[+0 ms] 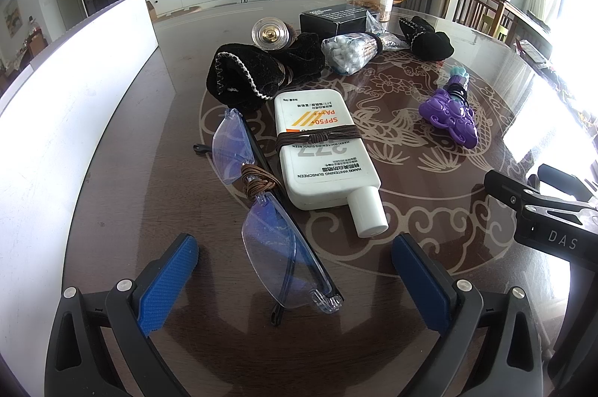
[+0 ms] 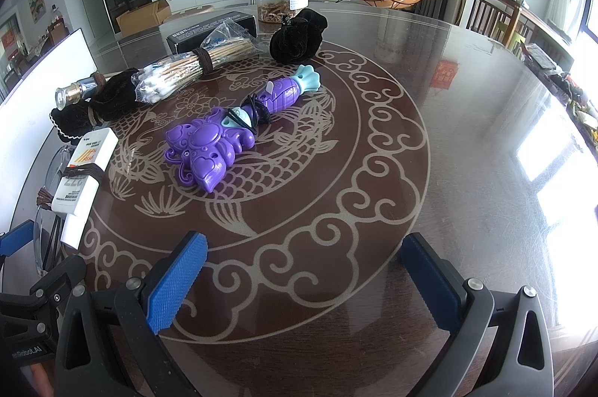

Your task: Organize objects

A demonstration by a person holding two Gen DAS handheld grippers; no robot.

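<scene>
Left wrist view: white board [image 1: 74,105] at far left, then the left gripper [image 1: 295,285] spread wide and empty, with folded glasses [image 1: 261,210] lying between its pads, long axis running away from it and slanting left; sunscreen bottle [image 1: 325,150] lies just right of them, cap toward the gripper. Right of that, the purple toy [image 2: 224,135] lies on the table [image 2: 467,135] ahead-left of the right gripper [image 2: 302,281], also wide and empty. Left looks nearer its target.
</scene>
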